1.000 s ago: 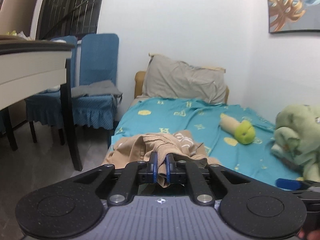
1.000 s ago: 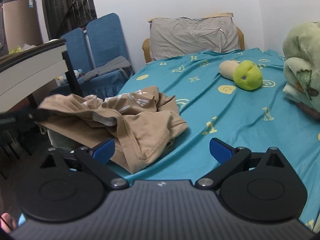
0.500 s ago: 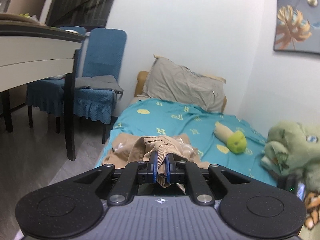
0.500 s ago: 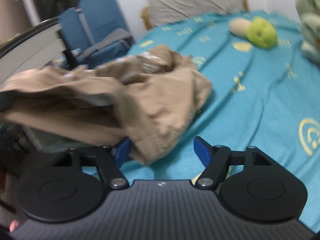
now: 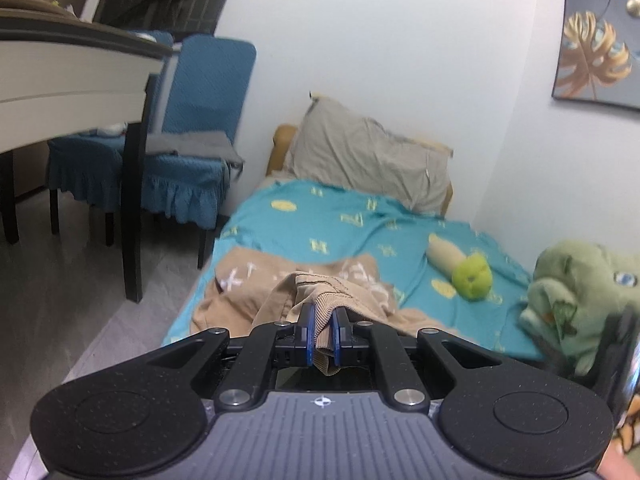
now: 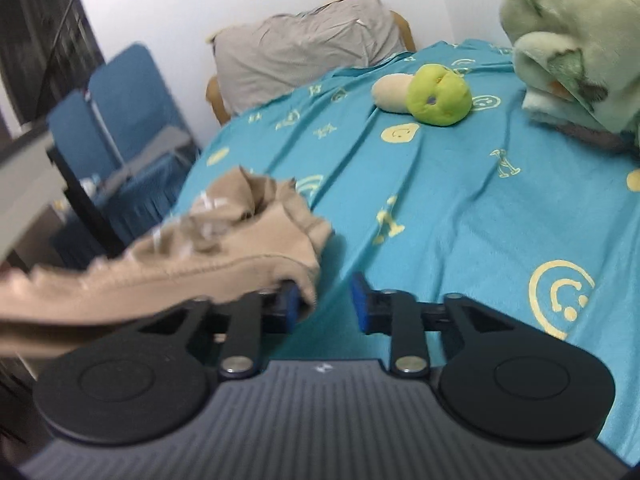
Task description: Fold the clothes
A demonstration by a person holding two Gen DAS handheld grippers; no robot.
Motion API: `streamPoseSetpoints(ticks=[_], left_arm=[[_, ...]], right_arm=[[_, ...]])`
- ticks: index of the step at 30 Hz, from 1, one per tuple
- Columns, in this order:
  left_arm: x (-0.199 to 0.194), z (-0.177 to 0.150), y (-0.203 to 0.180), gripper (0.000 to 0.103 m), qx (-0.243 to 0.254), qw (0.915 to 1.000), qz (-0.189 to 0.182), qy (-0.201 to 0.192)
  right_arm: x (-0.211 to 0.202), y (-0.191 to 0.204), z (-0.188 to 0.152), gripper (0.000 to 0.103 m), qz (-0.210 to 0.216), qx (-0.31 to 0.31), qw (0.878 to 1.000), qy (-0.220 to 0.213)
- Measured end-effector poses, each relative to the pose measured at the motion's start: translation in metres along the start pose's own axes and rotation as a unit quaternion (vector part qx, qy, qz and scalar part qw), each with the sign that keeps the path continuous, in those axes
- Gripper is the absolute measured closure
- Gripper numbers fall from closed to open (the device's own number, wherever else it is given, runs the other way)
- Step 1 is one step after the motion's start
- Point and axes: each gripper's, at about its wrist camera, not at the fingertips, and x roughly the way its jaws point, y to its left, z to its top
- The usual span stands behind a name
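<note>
1. The left gripper (image 5: 321,334) is pinching a ribbed edge of the tan garment (image 5: 304,292); its two blue fingers (image 5: 305,335) are pressed almost together with only the cloth between them.
2. The garment is lying bunched at the near end of the bed (image 5: 344,224), toward 6 o'clock in the left camera's view, with its white-printed part spreading up toward 11 o'clock.
3. The right gripper (image 6: 325,300) is sitting with its jaws parted to a middling gap. A hem of the garment (image 6: 224,248) is draping over the left finger (image 6: 289,301), but nothing is being squeezed between the two.
4. In the right view the cloth is stretching away toward 9 o'clock, lifted off the sheet there, blurred.
5. A green plush ball (image 6: 438,96) is resting at 1 o'clock, well apart from the cloth, and a big green stuffed animal (image 6: 576,36) is crowding 2 o'clock; a grey pillow (image 5: 368,160) is propped at the head of the bed.
6. My guess: they are working on the spreading-out step, getting a second hold before any fold.
7. Next, the right jaws would need to slide onto that hem and close, then both pull apart to flatten it.
</note>
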Motion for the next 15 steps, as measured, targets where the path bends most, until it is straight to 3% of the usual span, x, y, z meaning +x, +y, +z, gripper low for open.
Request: streamPoseSetpoints(ticks=[2, 8, 15], left_arm=[[0.005, -0.004, -0.001, 0.093, 0.006, 0.9999, 0.003, 0.015], [0.014, -0.016, -0.006, 0.091, 0.031, 0.9980, 0.017, 0.053], [0.025, -0.028, -0.018, 0.085, 0.080, 0.9919, 0.037, 0.092]], right_arm=[[-0.005, 0.000, 0.003, 0.094, 0.003, -0.008, 1.000, -0.014], [-0.023, 0.005, 0.012, 0.094, 0.017, -0.023, 0.998, -0.053], [-0.034, 0.006, 0.014, 0.095, 0.026, -0.036, 0.997, -0.066]])
